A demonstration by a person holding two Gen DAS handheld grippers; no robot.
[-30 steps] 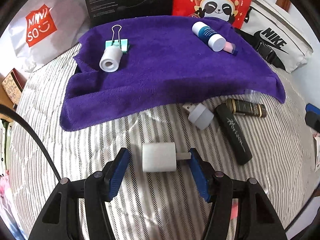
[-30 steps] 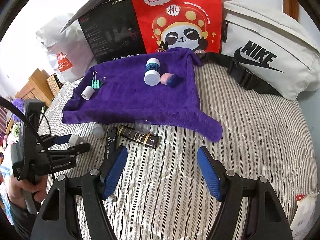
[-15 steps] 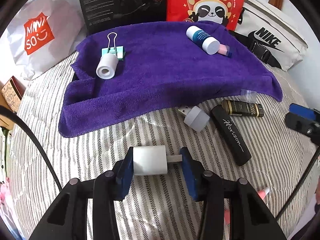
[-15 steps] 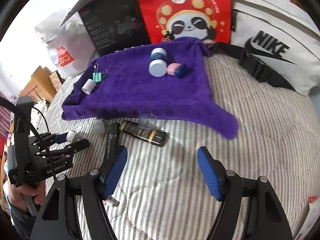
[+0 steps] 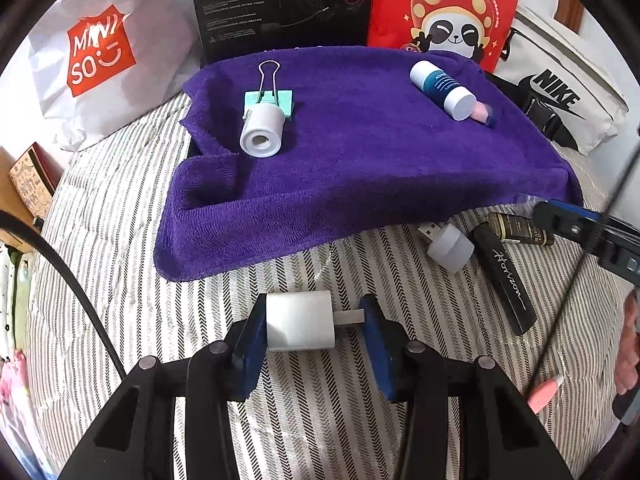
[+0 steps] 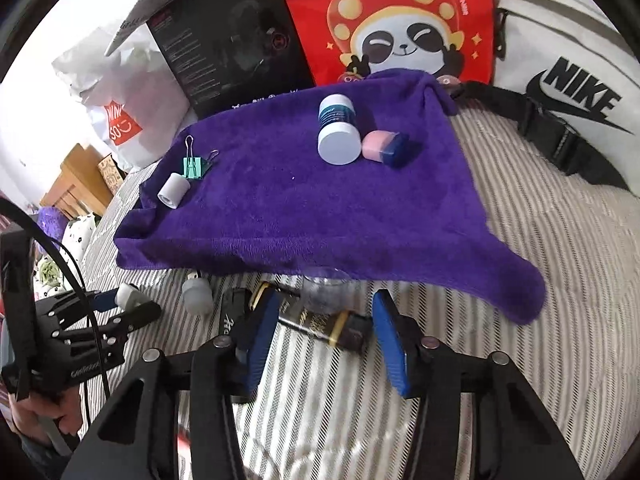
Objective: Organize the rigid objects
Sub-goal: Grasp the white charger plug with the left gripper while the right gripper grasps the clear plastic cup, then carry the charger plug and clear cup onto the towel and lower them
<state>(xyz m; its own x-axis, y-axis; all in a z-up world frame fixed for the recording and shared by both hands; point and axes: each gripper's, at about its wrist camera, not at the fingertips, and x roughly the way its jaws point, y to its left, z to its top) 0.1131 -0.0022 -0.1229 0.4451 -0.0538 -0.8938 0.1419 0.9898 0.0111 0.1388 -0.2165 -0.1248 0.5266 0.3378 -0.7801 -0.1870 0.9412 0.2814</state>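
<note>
My left gripper (image 5: 314, 330) is shut on a white plug adapter (image 5: 300, 326), its prong against the right pad, over the striped bedspread. It also shows in the right wrist view (image 6: 120, 304). My right gripper (image 6: 324, 340) is open, its jaws either side of a black-and-gold tube (image 6: 324, 326) and a clear cap (image 6: 326, 290) at the towel's near edge. The purple towel (image 5: 360, 152) holds a white roll (image 5: 262, 130), a green binder clip (image 5: 269, 98), a blue-and-white bottle (image 5: 444, 88) and a pink-and-blue item (image 6: 386, 148).
On the bedspread lie a grey-capped plug (image 5: 450, 246), a black Horizon stick (image 5: 506, 276) and a pink item (image 5: 546, 398). Behind the towel stand a black box (image 5: 280, 0), a red panda bag (image 5: 444, 8), a white Miniso bag (image 5: 100, 56) and a Nike bag (image 5: 560, 92).
My left gripper closed on the white adapter and holds it. My right gripper moved forward and left, narrowed, and now straddles the black-and-gold tube.
</note>
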